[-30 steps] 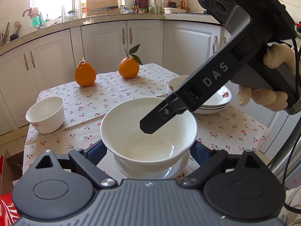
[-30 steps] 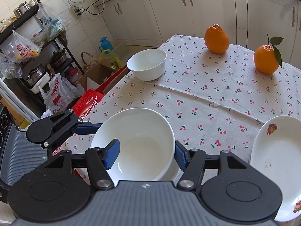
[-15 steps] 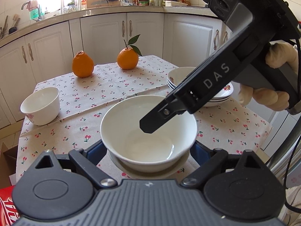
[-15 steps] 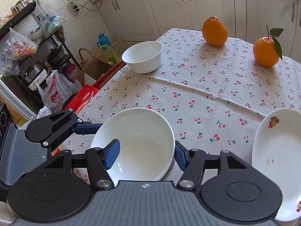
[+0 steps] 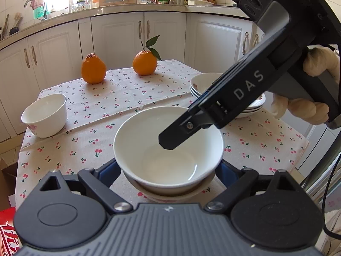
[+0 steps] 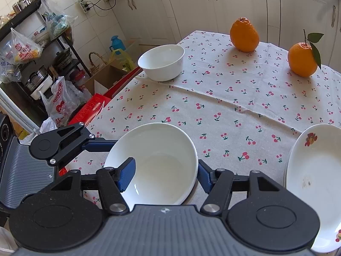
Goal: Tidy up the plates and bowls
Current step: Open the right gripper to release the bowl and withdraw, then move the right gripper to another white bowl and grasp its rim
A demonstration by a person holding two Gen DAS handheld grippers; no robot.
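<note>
A white bowl (image 5: pixel 168 149) sits on a plate (image 5: pixel 170 195) at the table's near edge. My left gripper (image 5: pixel 168 170) straddles both, jaws wide; whether the pads touch the plate is hidden. My right gripper (image 6: pixel 165 175) has one blue pad inside the bowl (image 6: pixel 153 162) and one outside its rim; contact is unclear. A second white bowl (image 5: pixel 44 115) stands at the left, also in the right wrist view (image 6: pixel 162 61). A stack of plates (image 5: pixel 251 104) lies at the right, also in the right wrist view (image 6: pixel 315 183).
Two oranges (image 5: pixel 93 68) (image 5: pixel 145 63) sit at the far side of the cherry-print tablecloth (image 5: pixel 119 106). White cabinets stand behind. Left of the table are a red box (image 6: pixel 89 111), bags and a metal shelf (image 6: pixel 38 49).
Both grippers have risen and drawn back a little with the bowl and plate between them. The plate now looks lifted off the cloth. Jaw openings look unchanged.
</note>
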